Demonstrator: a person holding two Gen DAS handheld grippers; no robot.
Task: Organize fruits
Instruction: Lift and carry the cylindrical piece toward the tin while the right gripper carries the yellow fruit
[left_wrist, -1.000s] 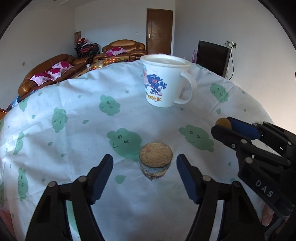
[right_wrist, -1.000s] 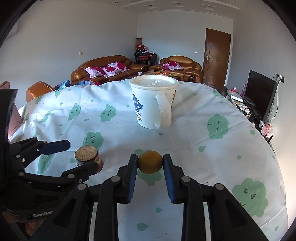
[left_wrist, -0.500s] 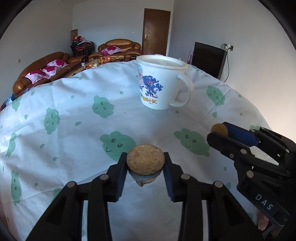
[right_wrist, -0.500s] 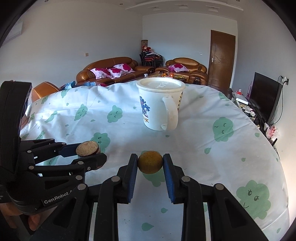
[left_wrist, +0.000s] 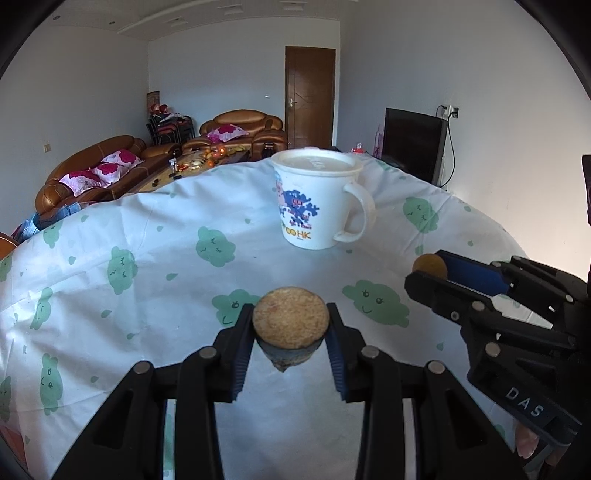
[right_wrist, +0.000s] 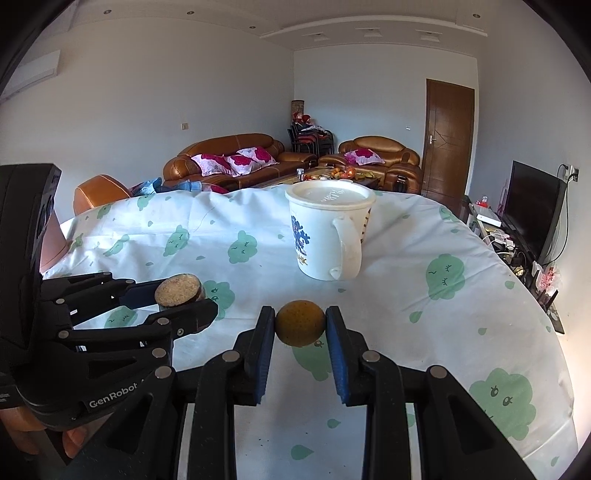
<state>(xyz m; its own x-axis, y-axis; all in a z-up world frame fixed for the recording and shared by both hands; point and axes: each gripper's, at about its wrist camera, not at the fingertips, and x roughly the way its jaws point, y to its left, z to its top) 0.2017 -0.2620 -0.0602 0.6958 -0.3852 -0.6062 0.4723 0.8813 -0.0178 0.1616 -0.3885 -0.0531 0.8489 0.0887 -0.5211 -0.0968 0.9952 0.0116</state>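
My left gripper is shut on a cut fruit half with a grainy tan flat face and dark skin, held just above the cloth. In the right wrist view the same gripper and fruit half show at the left. My right gripper is shut on a small round yellow-brown fruit, also clear of the table; it appears at the right of the left wrist view, gripper and fruit. A white lidded mug stands upright beyond both.
The table wears a white cloth with green cloud faces. Behind it are brown sofas, a wooden door and a dark television. A hand shows under each gripper.
My left gripper went from wide open around the fruit half to shut on it, then lifted it slightly off the cloth. The right gripper kept its hold on the round fruit.
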